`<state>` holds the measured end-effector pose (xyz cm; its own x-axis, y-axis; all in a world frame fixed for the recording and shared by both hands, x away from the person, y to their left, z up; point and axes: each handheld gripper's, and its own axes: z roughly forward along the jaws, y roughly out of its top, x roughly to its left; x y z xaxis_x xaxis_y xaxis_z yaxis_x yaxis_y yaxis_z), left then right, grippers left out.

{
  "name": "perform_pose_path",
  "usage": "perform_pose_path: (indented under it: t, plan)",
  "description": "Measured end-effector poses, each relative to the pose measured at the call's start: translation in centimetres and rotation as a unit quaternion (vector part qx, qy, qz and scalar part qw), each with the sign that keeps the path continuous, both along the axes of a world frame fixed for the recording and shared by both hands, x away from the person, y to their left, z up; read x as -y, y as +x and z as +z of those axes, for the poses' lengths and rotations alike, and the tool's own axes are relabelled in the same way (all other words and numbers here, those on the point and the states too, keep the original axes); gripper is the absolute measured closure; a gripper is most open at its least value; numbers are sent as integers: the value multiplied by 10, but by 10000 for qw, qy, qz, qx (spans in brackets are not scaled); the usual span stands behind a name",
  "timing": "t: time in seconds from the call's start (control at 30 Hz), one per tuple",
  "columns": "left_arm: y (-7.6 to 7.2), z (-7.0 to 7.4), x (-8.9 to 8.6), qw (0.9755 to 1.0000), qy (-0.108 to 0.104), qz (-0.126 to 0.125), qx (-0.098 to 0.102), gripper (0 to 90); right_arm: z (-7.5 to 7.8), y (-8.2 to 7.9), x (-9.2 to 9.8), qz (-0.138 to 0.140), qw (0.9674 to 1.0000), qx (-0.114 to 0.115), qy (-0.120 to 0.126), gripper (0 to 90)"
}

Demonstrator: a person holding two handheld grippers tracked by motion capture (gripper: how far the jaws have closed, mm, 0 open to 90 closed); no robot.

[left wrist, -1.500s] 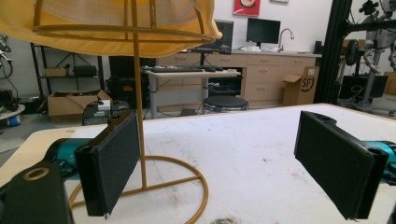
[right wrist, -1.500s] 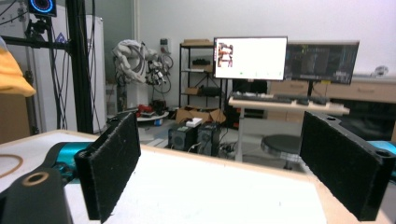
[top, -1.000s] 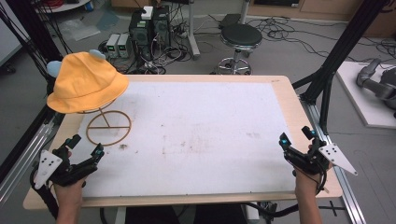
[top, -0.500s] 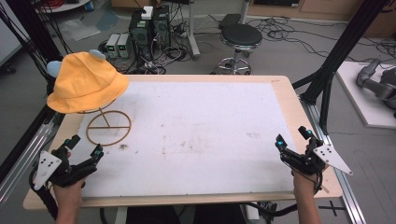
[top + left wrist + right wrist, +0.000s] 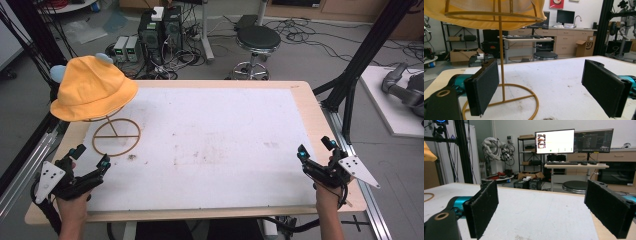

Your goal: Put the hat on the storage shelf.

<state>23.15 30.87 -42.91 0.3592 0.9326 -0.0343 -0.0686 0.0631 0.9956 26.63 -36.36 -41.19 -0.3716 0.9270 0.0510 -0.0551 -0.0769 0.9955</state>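
Meanwhile the yellow hat (image 5: 92, 87) sits on its wire stand (image 5: 116, 136) at the table's (image 5: 210, 125) far-left corner; the left gripper (image 5: 90, 158) nearby and right gripper (image 5: 316, 148) both gape wide, empty

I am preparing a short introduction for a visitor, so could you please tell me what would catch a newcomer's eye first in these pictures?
The yellow hat stands out first, perched on a thin wire stand at the far left corner of the white table. Next come the two grippers at the near edge: the left gripper sits close to the stand's ring base, jaws open, and the right gripper rests at the right side, jaws open too.
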Motion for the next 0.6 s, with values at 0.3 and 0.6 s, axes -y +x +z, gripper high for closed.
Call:
perform_pose_path:
  t: [0.3,0.6]
  plan:
    - [0,0,1,10000,3,-45,-19,148,-2,1,-3,68,9998,-18,-176,120]
    - [2,0,1,10000,13,-70,-43,148,-1,2,-5,55,9995,2,-297,120]
